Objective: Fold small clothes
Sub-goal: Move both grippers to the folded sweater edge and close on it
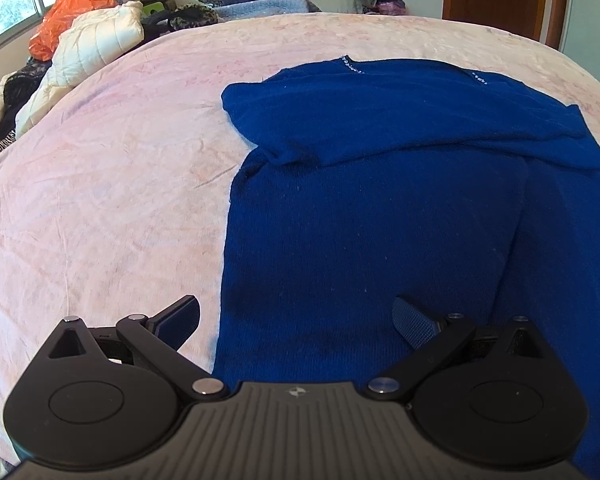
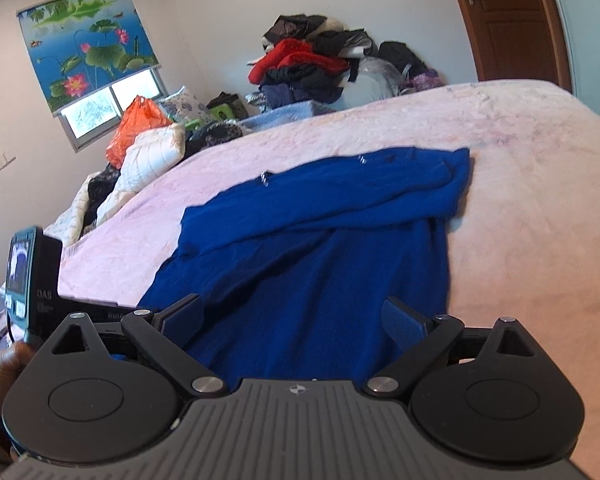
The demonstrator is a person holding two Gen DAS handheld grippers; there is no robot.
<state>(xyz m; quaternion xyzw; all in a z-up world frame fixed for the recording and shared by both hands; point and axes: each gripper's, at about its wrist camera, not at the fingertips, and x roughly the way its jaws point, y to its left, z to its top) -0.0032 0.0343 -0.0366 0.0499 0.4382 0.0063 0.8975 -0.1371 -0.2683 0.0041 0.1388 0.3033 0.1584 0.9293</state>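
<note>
- Left wrist view: our left gripper (image 1: 296, 320) hangs over the near part of the blue sweater (image 1: 380, 208), jaws spread wide and holding nothing. The left finger sits over the pink bedspread (image 1: 100, 168), the right finger over the knit, so the garment's left edge runs up between them.
- The sweater lies flat on the bed with its sleeves already folded across the chest, forming a band (image 1: 400, 120) near the beaded neckline (image 1: 354, 65). We judge the next step to be lifting the near hem and carrying it up toward the collar.
- To do it well here, we should take the hem corner with both layers of knit inside the jaws and close firmly; loose knit slips and stretches if only the top layer is pinched.
- Right wrist view: our right gripper (image 2: 296, 320) hovers above the lower body of the same blue sweater (image 2: 320, 264), jaws likewise spread and empty. The hem itself is hidden below the gripper body, so we cannot tell how close the fingers are to it.
- The view is tilted, and the folded sleeve band (image 2: 332, 204) ends in a bunched lump at the far right (image 2: 456, 176). That lump may make the finished fold uneven.
- We should grip level with the left hand, lift both corners together, lay the hem just short of the neckline, and keep clear of the pile of clothes (image 2: 312, 68) beyond the bed.
</note>
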